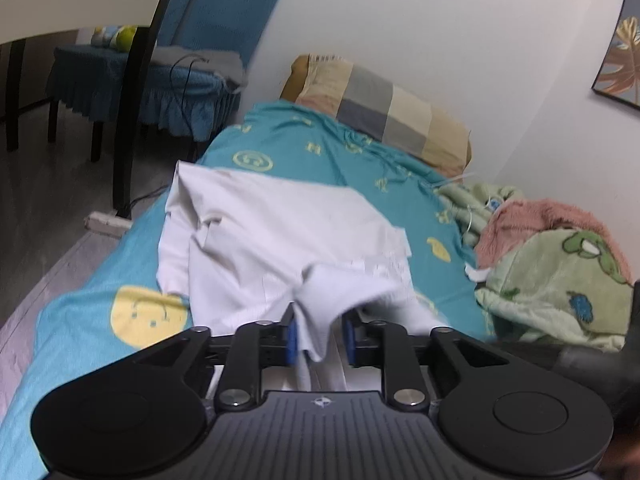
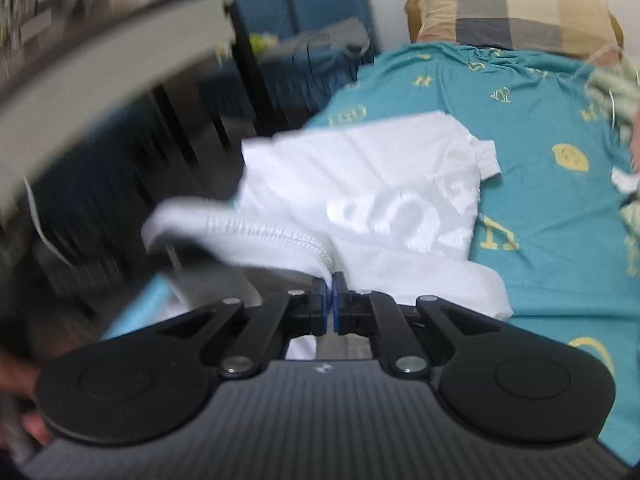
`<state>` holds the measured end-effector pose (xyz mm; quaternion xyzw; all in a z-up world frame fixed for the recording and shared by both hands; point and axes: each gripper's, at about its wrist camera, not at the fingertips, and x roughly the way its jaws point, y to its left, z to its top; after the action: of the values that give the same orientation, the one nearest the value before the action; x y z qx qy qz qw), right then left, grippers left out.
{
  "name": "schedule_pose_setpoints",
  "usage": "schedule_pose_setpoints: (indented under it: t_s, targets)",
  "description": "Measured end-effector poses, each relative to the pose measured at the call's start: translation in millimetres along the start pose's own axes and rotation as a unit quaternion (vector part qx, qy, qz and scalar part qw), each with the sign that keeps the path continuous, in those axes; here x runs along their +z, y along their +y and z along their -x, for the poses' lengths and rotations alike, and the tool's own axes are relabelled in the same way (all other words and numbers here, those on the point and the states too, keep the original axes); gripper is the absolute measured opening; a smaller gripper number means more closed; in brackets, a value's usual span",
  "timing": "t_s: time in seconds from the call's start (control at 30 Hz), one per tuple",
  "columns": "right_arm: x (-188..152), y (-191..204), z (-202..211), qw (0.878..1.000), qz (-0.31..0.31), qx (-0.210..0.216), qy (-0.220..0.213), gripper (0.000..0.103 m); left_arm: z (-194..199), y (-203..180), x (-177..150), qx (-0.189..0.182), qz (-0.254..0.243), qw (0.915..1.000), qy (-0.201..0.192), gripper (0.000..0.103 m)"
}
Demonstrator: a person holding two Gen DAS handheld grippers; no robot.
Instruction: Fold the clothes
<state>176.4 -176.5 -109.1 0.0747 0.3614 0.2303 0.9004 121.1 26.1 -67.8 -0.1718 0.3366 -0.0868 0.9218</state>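
The right gripper (image 2: 330, 300) had its blue pads pressed together on the ribbed hem of the white garment (image 2: 360, 184), lifting that edge off the bed (image 2: 540, 272). The left gripper (image 1: 320, 336) had its pads spread, with a fold of the same cloth hanging between them, apparently loose rather than clamped. The garment lay partly folded across the teal sheet, short of the checked pillow (image 1: 384, 116) and beside a green blanket (image 1: 560, 292).
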Motion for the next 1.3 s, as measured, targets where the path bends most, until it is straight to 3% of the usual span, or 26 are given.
schedule_pose_setpoints:
  t_s: [0.03, 0.1, 0.27, 0.43, 0.6, 0.63, 0.7, 0.77, 0.97, 1.13, 1.2, 1.3]
  targets:
    - [3.1, -3.3, 5.0, 1.0, -0.015, 0.011, -0.008, 0.006, 4.3, -2.7, -2.8, -0.002, -0.001, 1.0, 0.002, 0.043]
    - [6.6, -7.8, 12.3, 0.999, -0.037, 0.027, -0.015, 0.006, 16.4, -11.3, -10.2, -0.002, -0.008, 1.0, 0.002, 0.053]
    - [9.4, -21.0, 21.8, 0.996, -0.075, 0.038, -0.026, 0.006, 28.3, -39.7, -33.2, -0.002, -0.013, 0.9998, 0.011, 0.059]
    - [10.3, -29.7, 27.1, 0.994, -0.097, 0.039, -0.038, 0.006, -12.2, -52.0, -56.7, 0.007, 0.026, 0.9978, 0.061, 0.055]
    - [9.9, -39.3, 31.9, 0.99, -0.123, 0.043, -0.05, 0.006, -32.1, -50.1, -67.7, 0.03, 0.032, 0.9978, 0.05, 0.056]
    - [10.3, -39.2, 32.2, 0.99, -0.124, 0.045, -0.053, 0.006, -35.9, -48.5, -67.4, 0.033, 0.032, 0.9978, 0.047, 0.054]
    - [11.3, -38.6, 32.7, 0.99, -0.124, 0.044, -0.058, 0.006, -40.8, -45.7, -67.2, 0.036, 0.033, 0.9979, 0.042, 0.04]
    - [12.0, -38.9, 34.0, 0.99, -0.123, 0.036, -0.065, 0.006, -39.3, -43.5, -67.3, 0.037, 0.032, 0.998, 0.039, 0.008]
    - [15.4, -48.9, 41.9, 0.987, -0.132, -0.015, -0.094, 0.006, 6.2, -42.6, -57.5, 0.0, 0.026, 0.9996, 0.009, 0.001]
    - [13.9, -43.9, 47.8, 0.983, -0.079, -0.128, -0.101, 0.006, 72.0, -49.7, -32.9, -0.018, -0.035, 0.9979, -0.052, 0.001]
    - [11.2, -44.3, 51.0, 0.982, -0.073, -0.146, -0.098, 0.006, 99.4, -49.6, -20.1, -0.018, -0.048, 0.9959, -0.074, 0.001]
    - [2.9, -45.6, 52.4, 0.985, -0.079, -0.133, -0.073, 0.006, 134.5, -46.7, -6.0, -0.007, -0.064, 0.9929, -0.1, 0.0]
